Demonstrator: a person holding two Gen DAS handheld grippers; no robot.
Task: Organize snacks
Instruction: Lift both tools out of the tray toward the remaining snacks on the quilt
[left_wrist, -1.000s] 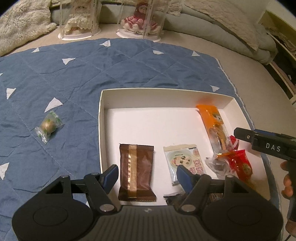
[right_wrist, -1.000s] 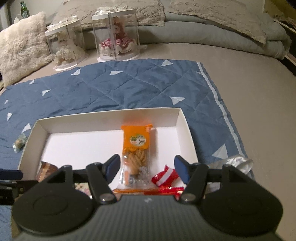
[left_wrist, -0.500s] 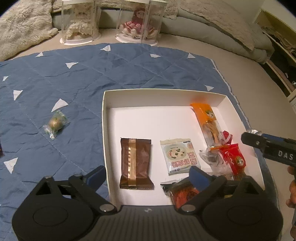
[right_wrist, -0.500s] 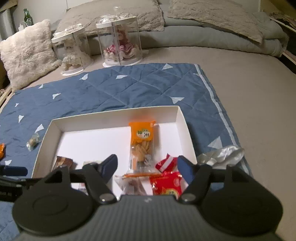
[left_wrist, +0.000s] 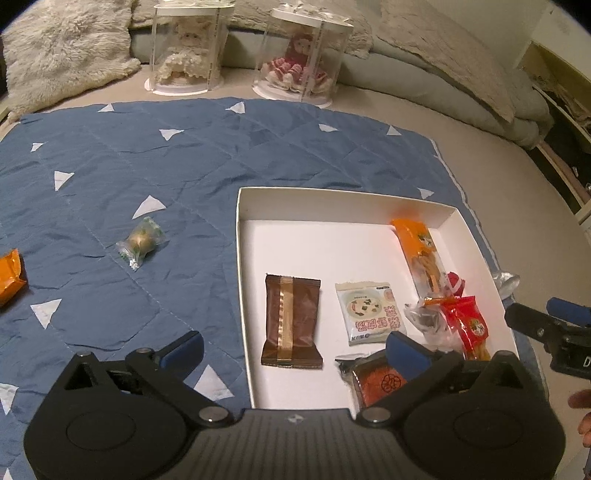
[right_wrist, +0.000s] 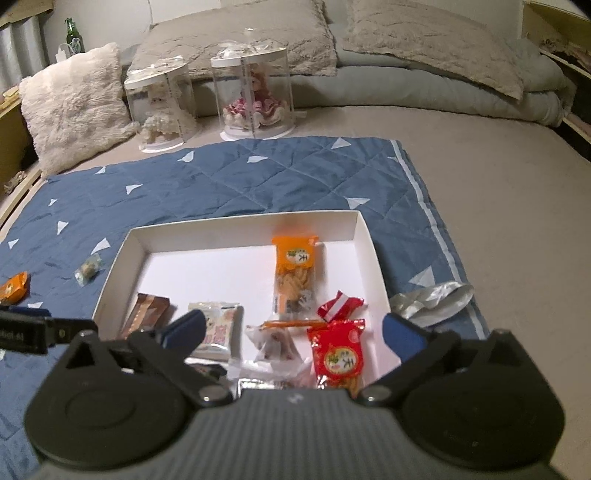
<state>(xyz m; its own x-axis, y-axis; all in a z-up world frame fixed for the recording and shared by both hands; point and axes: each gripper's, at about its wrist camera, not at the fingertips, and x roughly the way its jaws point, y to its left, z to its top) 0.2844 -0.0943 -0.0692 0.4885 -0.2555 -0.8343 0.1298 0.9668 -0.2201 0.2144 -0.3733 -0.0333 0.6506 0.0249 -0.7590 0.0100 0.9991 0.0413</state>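
Both tools spread wide, nothing between the blades. Left gripper (left_wrist: 293, 349) straddling the near left wall of the white tray (left_wrist: 242, 280), one blade over the blue quilted mat (left_wrist: 221, 155), the other over the tray floor. Right gripper (right_wrist: 291, 330) poised above the tray's near edge, probably freed up for the next pick.

Inside the tray: brown wafer packet (left_wrist: 291, 320) near 7 o'clock, long axis running 12 to 6, seam stripe straight. Beside it toward 5 o'clock, pale seaweed-print sachet (left_wrist: 371, 313), tilted slightly, top toward 12. Along the 3 o'clock wall, long orange cracker packet (left_wrist: 421, 251), axis 11 to 5, orange header at the far end. Red snack packet (right_wrist: 338, 356) and clear-wrapped sweet (right_wrist: 275, 341) crowded at 4 to 5 o'clock, seemingly dropped rather than lined up.

Outside, on the mat: green-wrapped round candy (left_wrist: 141, 242) toward 9 o'clock of the tray; orange packet (left_wrist: 10, 272) farther out, cut by the frame edge; crumpled silver wrapper (right_wrist: 432, 301) just past the 3 o'clock wall. Likely still awaiting collection.
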